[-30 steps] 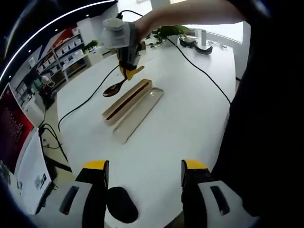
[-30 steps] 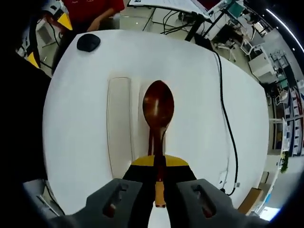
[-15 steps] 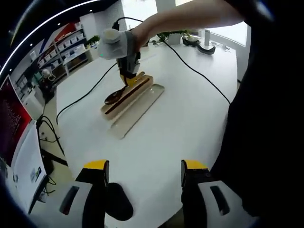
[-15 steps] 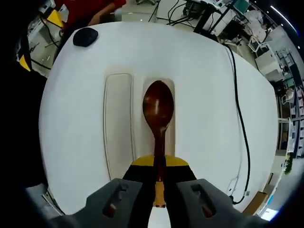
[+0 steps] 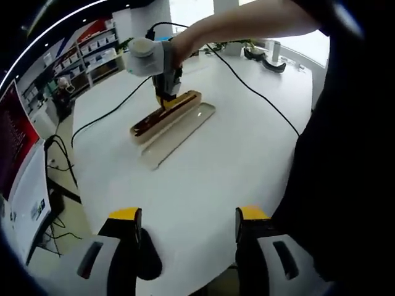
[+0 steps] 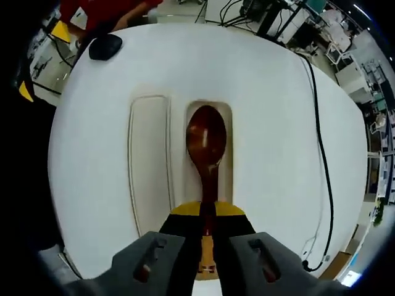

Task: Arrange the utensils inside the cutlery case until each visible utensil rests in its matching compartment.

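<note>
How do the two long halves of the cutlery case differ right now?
The right half has the brown spoon lined up in it, held by the right gripper; the left half lies bare. In the left gripper view the spoon's half stands taller. Both are long, pale and parallel.
</note>
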{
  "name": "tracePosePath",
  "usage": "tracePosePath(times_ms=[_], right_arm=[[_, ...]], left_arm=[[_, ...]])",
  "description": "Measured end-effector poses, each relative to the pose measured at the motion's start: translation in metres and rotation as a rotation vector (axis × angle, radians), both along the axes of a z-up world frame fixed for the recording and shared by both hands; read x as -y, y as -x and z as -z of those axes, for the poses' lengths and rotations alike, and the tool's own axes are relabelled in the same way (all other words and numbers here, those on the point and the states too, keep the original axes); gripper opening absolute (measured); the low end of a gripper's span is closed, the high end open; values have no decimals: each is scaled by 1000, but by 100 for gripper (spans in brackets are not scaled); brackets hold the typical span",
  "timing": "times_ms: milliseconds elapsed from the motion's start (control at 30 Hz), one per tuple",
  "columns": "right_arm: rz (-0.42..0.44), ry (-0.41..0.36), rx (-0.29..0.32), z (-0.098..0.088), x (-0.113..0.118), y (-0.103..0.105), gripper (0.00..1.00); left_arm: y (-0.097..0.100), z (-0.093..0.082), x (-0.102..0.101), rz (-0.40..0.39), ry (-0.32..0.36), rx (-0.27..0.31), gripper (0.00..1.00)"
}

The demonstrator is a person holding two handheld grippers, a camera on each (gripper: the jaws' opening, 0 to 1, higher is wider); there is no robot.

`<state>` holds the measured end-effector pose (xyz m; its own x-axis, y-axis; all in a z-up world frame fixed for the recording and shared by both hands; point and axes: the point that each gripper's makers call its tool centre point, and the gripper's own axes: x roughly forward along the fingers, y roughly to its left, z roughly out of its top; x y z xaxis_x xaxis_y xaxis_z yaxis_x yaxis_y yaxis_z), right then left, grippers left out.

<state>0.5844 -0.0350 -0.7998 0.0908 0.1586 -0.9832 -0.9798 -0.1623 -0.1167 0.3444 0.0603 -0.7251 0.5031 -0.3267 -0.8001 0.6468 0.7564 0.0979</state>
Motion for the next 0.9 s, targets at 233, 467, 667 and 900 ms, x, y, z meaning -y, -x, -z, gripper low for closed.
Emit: tracePosePath(times_ms=[233,467,667,900], right_arm=[[-16,10,-5,5,-2,1,1],[-15,10,-29,10,-4,3,1],[-12,13,-48,12,-3,7,1],[3,-14,-74,13,-6,4,2]], left_arm=[[-3,-1,2,-14,3,5,63],[2,2,1,-24,1,-9,63],[5,5,1,-31,0,-21,63],[5,6,0,-32,-5,-24,63]])
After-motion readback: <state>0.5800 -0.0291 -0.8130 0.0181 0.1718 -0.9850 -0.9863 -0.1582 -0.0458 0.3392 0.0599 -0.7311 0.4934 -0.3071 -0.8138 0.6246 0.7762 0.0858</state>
